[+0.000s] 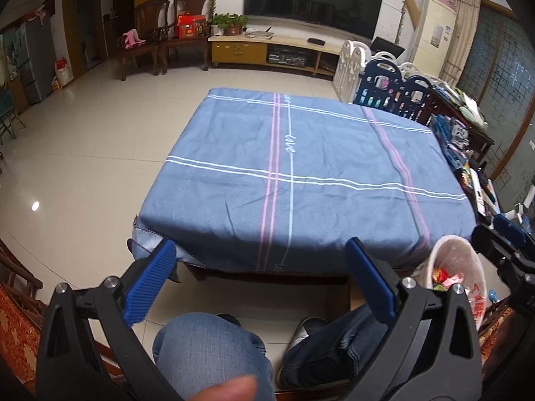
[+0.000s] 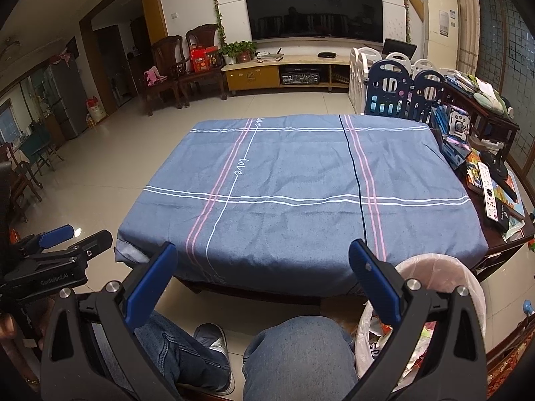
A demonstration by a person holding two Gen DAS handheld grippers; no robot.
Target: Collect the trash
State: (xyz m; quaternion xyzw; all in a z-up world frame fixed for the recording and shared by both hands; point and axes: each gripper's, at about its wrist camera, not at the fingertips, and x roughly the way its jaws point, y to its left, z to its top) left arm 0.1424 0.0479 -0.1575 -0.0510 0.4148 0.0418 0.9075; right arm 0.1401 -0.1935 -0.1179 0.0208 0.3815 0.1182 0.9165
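Observation:
A white trash bin (image 2: 444,267) lined with a plastic bag stands on the floor at the table's near right corner, with colourful wrappers inside; it also shows in the left wrist view (image 1: 468,260). The table is covered by a blue striped cloth (image 1: 301,173), which also shows in the right wrist view (image 2: 294,193) and has no trash on it. My left gripper (image 1: 260,274) is open and empty, held before the table's near edge above the person's knees. My right gripper (image 2: 264,277) is open and empty, just left of the bin.
A cluttered side table (image 2: 495,180) with a remote and boxes stands to the right. A baby fence (image 2: 394,90) stands behind the table. Wooden chairs (image 2: 187,67) and a TV stand (image 2: 284,70) line the far wall. The person's legs (image 2: 294,357) are below the grippers.

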